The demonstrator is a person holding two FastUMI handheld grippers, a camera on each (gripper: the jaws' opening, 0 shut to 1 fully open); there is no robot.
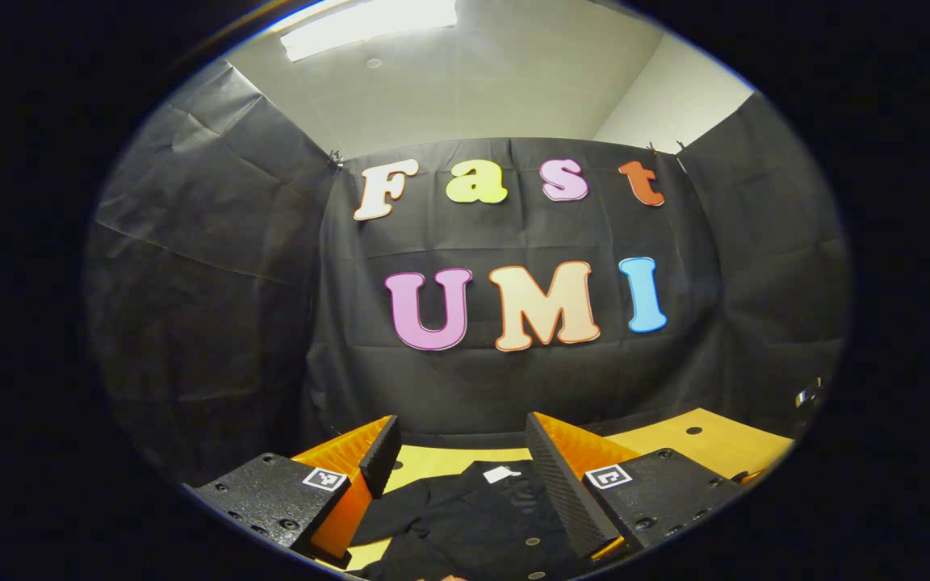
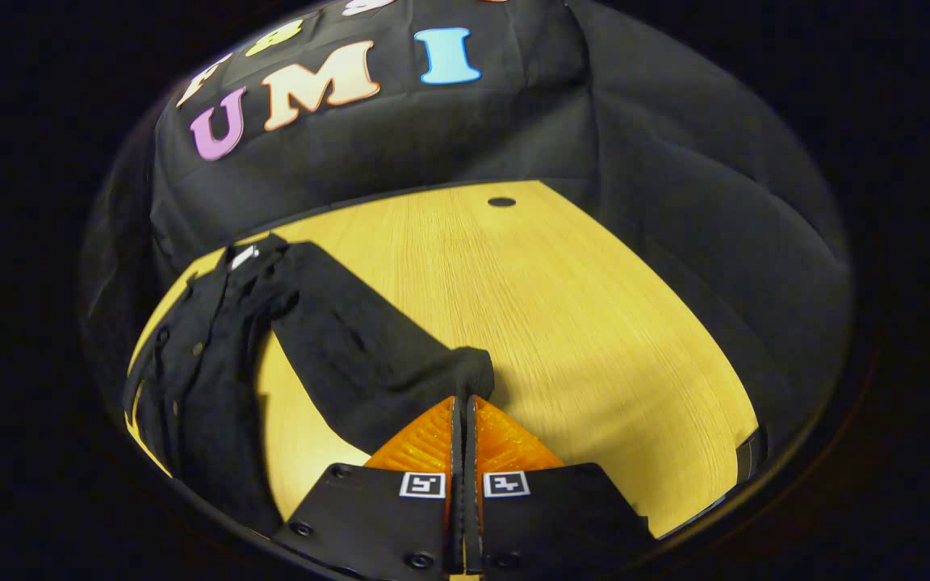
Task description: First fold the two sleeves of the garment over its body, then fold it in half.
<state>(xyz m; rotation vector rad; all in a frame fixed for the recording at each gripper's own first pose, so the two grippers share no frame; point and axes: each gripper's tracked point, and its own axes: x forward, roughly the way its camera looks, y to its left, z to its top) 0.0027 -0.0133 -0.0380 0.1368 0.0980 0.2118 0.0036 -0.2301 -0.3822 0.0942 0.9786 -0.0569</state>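
A black button-front garment [image 2: 190, 363] is seen lying on the pale yellow wooden worktop [image 2: 578, 323], one long sleeve [image 2: 368, 355] spread out to the side. The right tongs [image 2: 462, 403] are pressed together at the sleeve's cuff; whether cloth is pinched cannot be told. The left tongs [image 1: 457, 452] are held wide apart above the collar end.

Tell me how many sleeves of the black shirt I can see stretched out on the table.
1. One sleeve runs out from the shirt across the table, its cuff end at the right gripper, whose fingers are closed. The other sleeve may be hidden.
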